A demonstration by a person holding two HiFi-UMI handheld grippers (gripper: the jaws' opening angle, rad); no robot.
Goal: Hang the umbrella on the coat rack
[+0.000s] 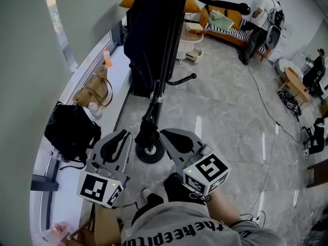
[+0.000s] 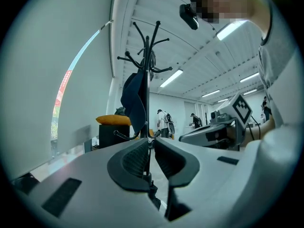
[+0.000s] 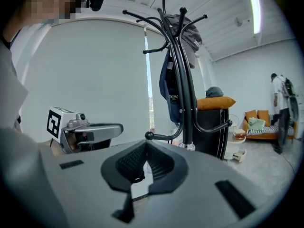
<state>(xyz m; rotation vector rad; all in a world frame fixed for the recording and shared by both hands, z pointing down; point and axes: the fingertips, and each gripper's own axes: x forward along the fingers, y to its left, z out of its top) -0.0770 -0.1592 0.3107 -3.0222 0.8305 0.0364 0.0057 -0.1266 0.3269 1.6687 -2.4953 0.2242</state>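
Note:
The black coat rack (image 1: 168, 40) stands just ahead of me on a round base (image 1: 149, 151). A short black folded thing, apparently the umbrella (image 1: 145, 128), hangs along the lower pole just above that base. My left gripper (image 1: 124, 134) is left of it and my right gripper (image 1: 165, 134) is right of it. Both sit close to the pole, jaws together, nothing visibly clamped. In the left gripper view the rack (image 2: 148, 56) rises beyond the left gripper (image 2: 150, 140). In the right gripper view the rack (image 3: 183, 80) stands beyond the right gripper (image 3: 146, 143), a low hook (image 3: 150, 136) just past it.
A dark jacket (image 1: 146, 24) and a cap (image 3: 190, 32) hang on the rack. A black bag (image 1: 72, 129) and a tan handbag (image 1: 95, 88) lie on the window ledge at left. An orange sofa (image 1: 225, 24), a person (image 1: 259, 19) and floor cables (image 1: 266, 111) are farther off.

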